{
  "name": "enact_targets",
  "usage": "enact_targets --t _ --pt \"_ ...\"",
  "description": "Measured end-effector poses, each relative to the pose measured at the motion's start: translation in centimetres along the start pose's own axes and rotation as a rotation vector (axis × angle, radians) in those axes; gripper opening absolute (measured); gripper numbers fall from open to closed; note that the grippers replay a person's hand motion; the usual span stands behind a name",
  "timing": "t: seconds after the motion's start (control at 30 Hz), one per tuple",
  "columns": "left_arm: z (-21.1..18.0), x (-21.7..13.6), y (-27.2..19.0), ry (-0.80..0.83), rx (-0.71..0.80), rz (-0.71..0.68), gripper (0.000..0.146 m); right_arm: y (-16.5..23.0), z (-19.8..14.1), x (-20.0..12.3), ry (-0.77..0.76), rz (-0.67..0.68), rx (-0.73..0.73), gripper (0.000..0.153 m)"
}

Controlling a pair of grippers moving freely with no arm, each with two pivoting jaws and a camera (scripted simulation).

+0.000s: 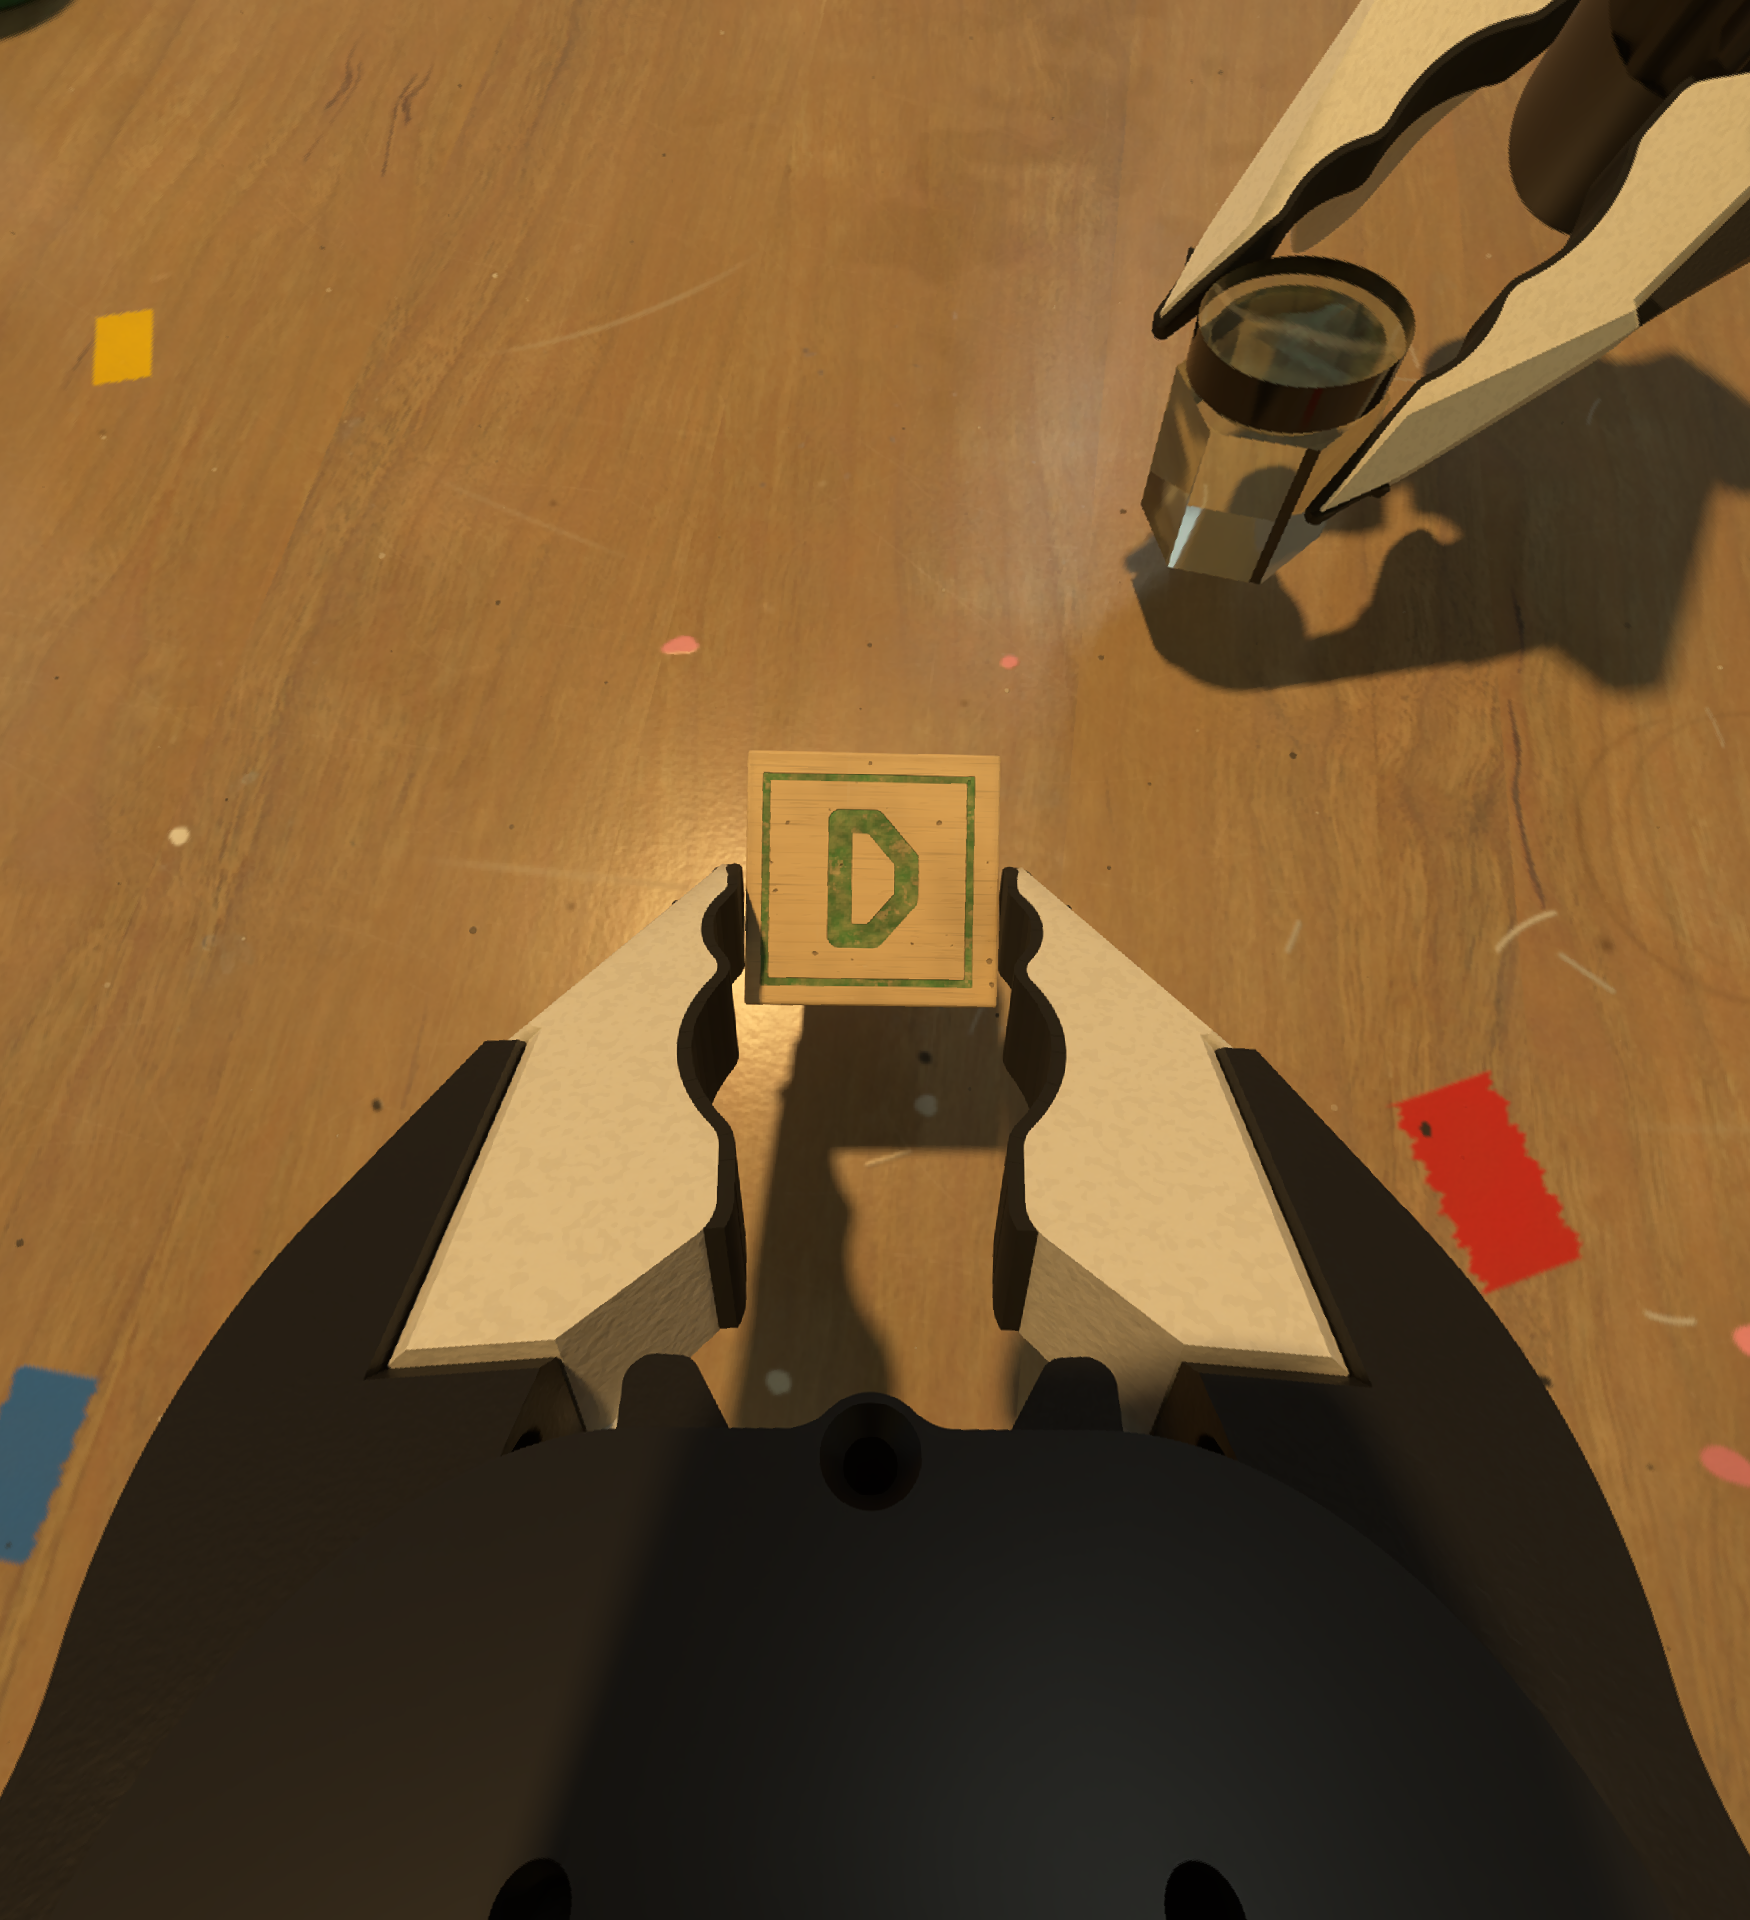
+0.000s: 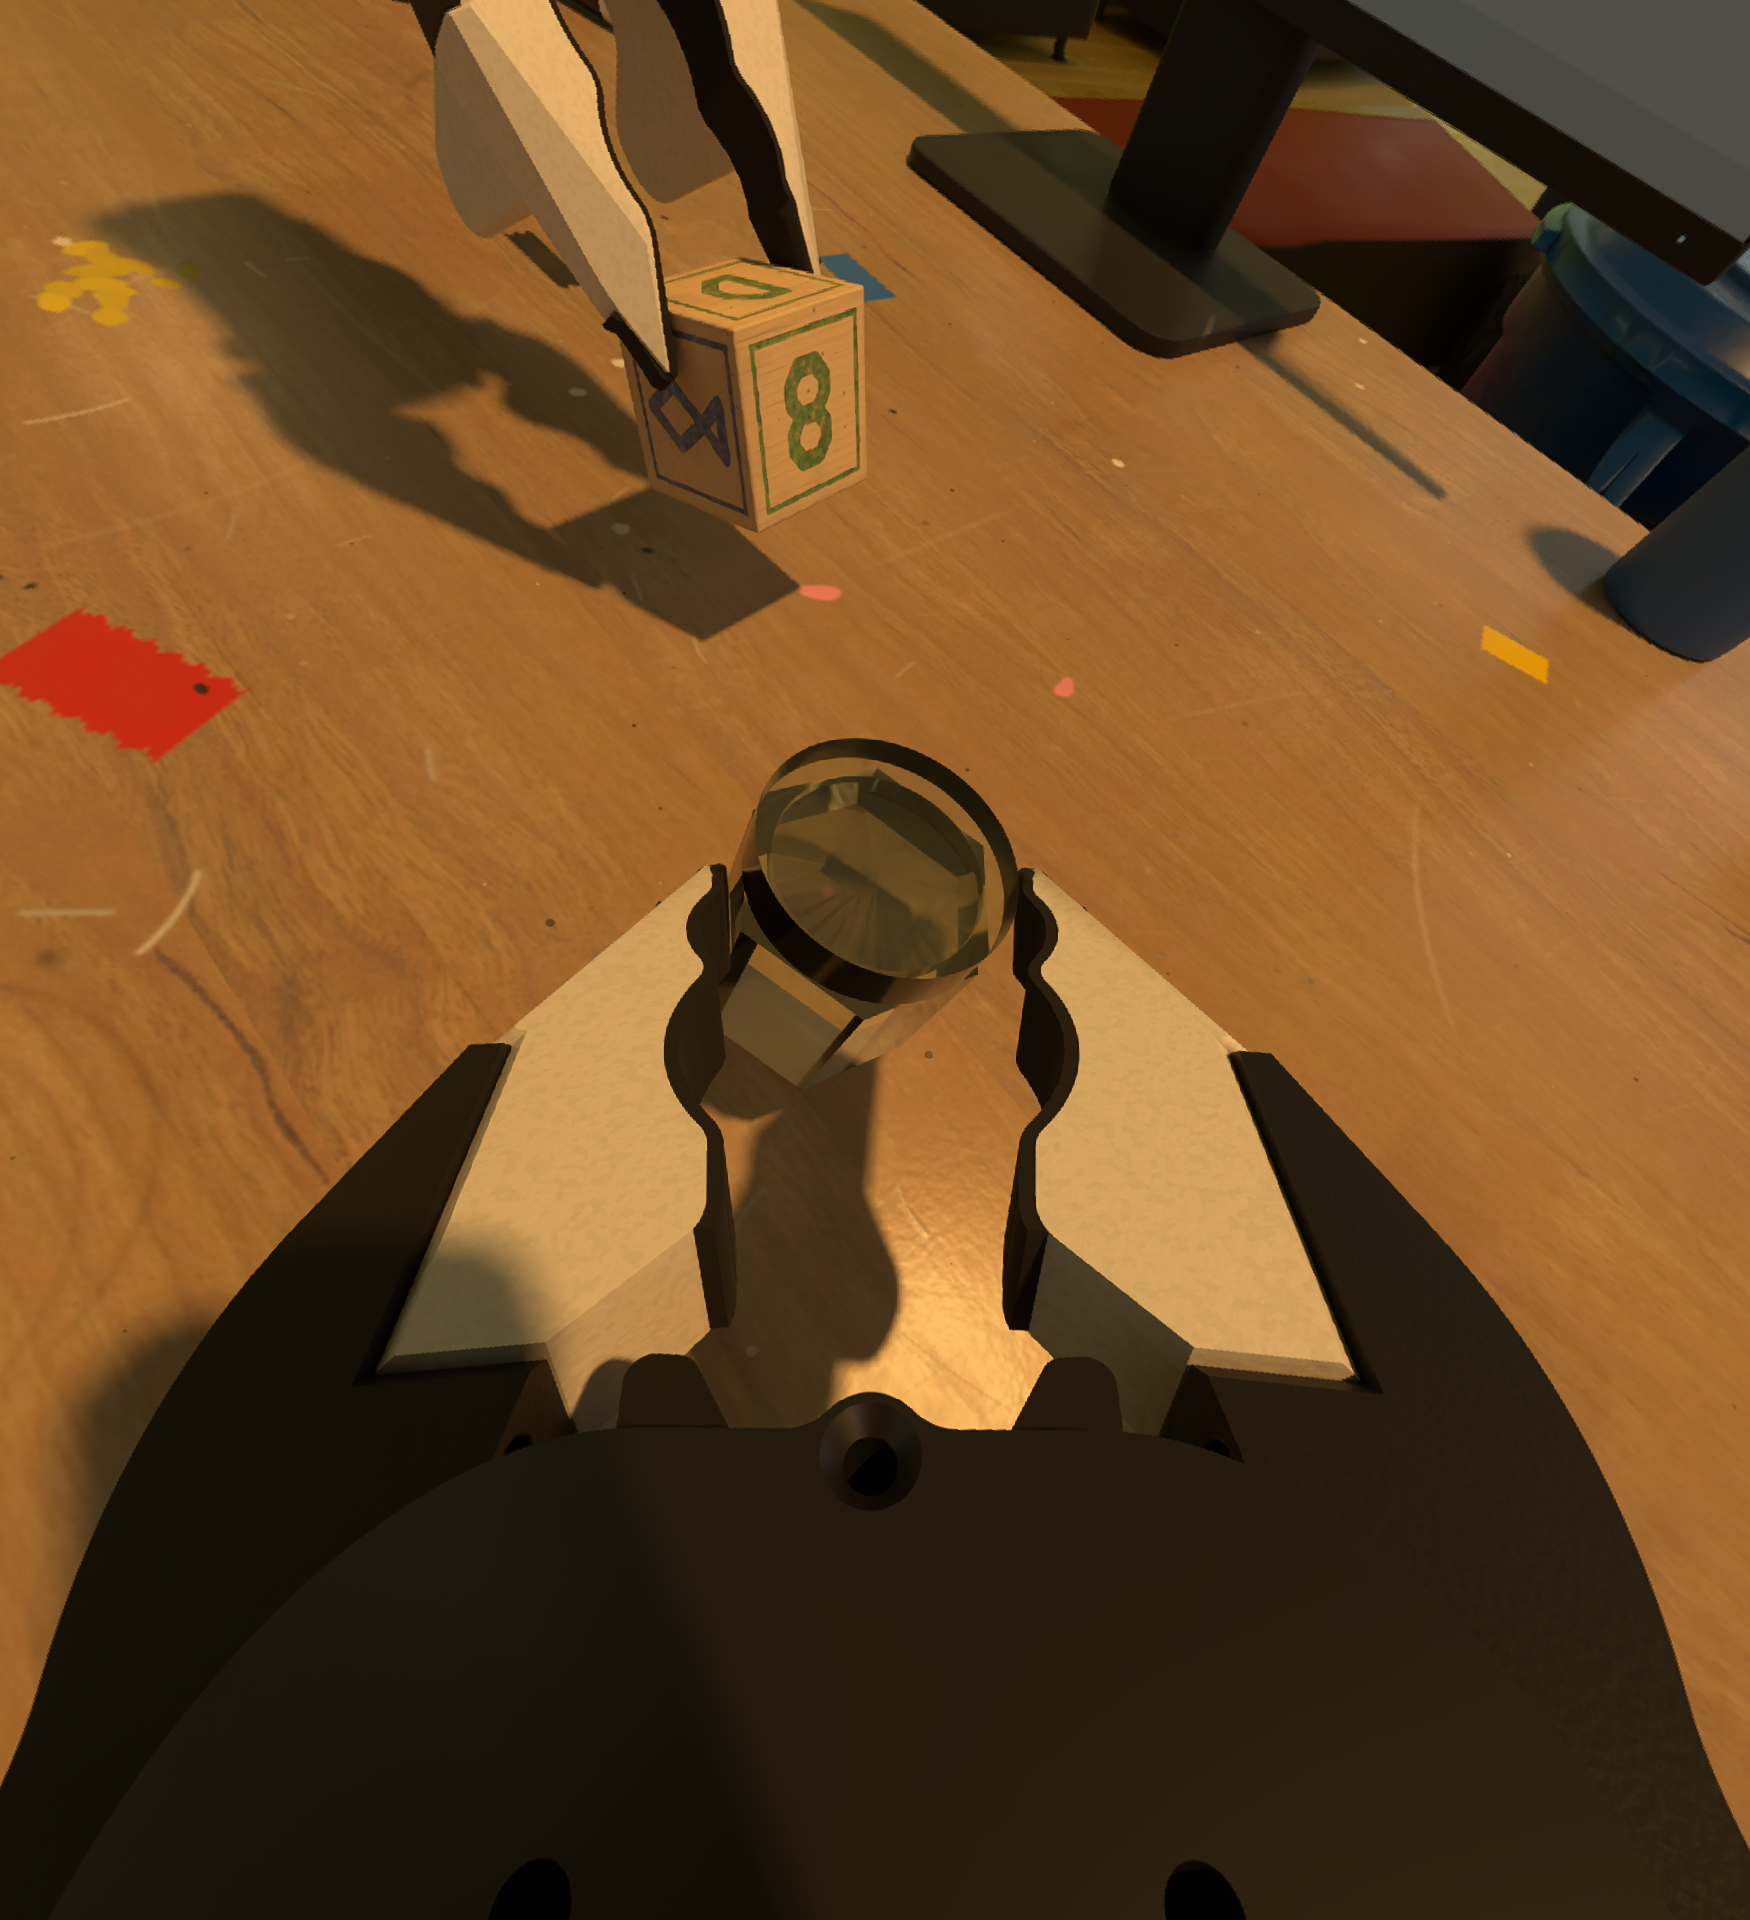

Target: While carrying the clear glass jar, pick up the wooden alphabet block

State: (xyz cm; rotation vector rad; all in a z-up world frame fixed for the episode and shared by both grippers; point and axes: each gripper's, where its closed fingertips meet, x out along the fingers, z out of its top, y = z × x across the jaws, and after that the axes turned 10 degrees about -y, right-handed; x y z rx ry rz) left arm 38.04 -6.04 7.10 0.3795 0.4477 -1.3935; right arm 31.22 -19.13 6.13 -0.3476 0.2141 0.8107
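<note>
While the right gripper clamps the clear glass jar, its base blurred, the left gripper pinches the wooden alphabet block above the paint-flecked table.

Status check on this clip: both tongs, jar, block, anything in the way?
Right tongs shut on clear glass jar, tilted, off the table. Left tongs shut on wooden alphabet block, lifted above its shadow. Monitor stand off to the side, nothing blocking.

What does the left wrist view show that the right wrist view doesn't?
Only the left wrist view: the blue patch in full. Only the right wrist view: a monitor stand, a yellow paint splatter. Both: the wooden alphabet block lifted in the left gripper, the clear glass jar clamped in the right gripper, the red patch.
</note>
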Motion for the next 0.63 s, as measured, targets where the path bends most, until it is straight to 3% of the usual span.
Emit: enact_targets --t 0.63 --pt "0.06 -0.01 0.6 -0.017 0.018 0.066 0.049 0.01 0.0 0.16 -0.001 0.001 0.009 0.055"
